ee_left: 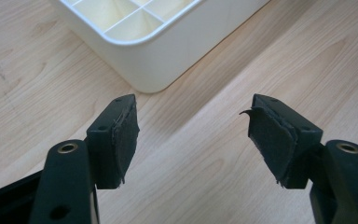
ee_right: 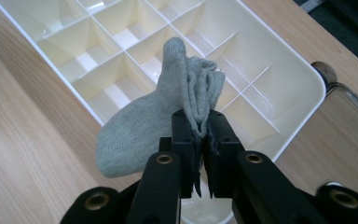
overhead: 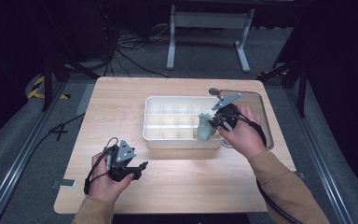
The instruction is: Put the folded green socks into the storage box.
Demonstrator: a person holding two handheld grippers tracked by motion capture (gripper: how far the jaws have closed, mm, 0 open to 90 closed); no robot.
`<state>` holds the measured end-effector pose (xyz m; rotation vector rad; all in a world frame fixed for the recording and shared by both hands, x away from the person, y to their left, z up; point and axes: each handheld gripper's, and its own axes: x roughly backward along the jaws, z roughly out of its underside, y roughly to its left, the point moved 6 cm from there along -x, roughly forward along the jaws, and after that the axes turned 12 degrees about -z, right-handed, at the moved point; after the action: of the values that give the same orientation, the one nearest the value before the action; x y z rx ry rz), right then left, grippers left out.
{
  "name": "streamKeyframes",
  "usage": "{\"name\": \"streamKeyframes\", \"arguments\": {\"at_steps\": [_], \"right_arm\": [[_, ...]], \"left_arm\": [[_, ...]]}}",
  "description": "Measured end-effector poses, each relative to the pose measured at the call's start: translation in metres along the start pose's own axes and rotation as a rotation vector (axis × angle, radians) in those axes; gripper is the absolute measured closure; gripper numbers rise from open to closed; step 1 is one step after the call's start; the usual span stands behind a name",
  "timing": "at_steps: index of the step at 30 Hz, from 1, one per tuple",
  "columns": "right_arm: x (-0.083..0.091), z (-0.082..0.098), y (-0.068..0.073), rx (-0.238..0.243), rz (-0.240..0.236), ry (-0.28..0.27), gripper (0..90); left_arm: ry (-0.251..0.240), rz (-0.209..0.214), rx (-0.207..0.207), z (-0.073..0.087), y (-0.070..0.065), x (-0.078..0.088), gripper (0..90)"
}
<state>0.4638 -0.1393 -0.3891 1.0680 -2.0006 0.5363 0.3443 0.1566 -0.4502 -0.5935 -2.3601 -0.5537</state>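
A grey-green sock (ee_right: 168, 116) hangs folded from my right gripper (ee_right: 200, 126), whose jaws are shut on its bunched edge. In the high view the sock (overhead: 205, 127) dangles over the near right compartments of the white divided organizer box (overhead: 182, 140), with the right gripper (overhead: 216, 120) just to its right. My left gripper (overhead: 140, 169) rests low over the bare table in front of the box's near left corner. Its jaws stand wide open with nothing between them (ee_left: 191, 135), and the box's rounded corner (ee_left: 154, 60) lies just ahead.
A clear tray (overhead: 261, 122) lies on the table behind my right hand, right of the box. A small round dark object (overhead: 213, 91) sits at the box's far right corner. The wooden table (overhead: 121, 102) ends near my forearms.
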Motion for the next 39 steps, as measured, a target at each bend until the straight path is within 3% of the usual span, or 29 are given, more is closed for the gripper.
{"name": "streamKeyframes", "arguments": {"at_steps": [12,17,28,33,39], "right_arm": [[-0.036,-0.005,-0.009,0.025,0.008,0.129,83.5],[-0.063,0.001,-0.007,0.034,-0.027,0.204,83.4],[-0.093,0.016,-0.003,0.063,-0.024,0.328,83.4],[-0.084,0.012,-0.003,0.075,-0.041,0.316,78.8],[-0.054,-0.001,-0.006,0.029,-0.055,0.260,71.7]], "left_arm": [[0.012,-0.023,0.026,0.012,0.005,0.009,33.4],[0.009,-0.027,0.028,0.014,0.008,0.011,33.3],[0.009,-0.018,0.019,0.009,0.004,0.008,33.2],[0.009,-0.012,0.017,0.009,0.004,0.005,33.1],[0.015,-0.008,0.009,0.008,0.002,0.002,33.0]]}}
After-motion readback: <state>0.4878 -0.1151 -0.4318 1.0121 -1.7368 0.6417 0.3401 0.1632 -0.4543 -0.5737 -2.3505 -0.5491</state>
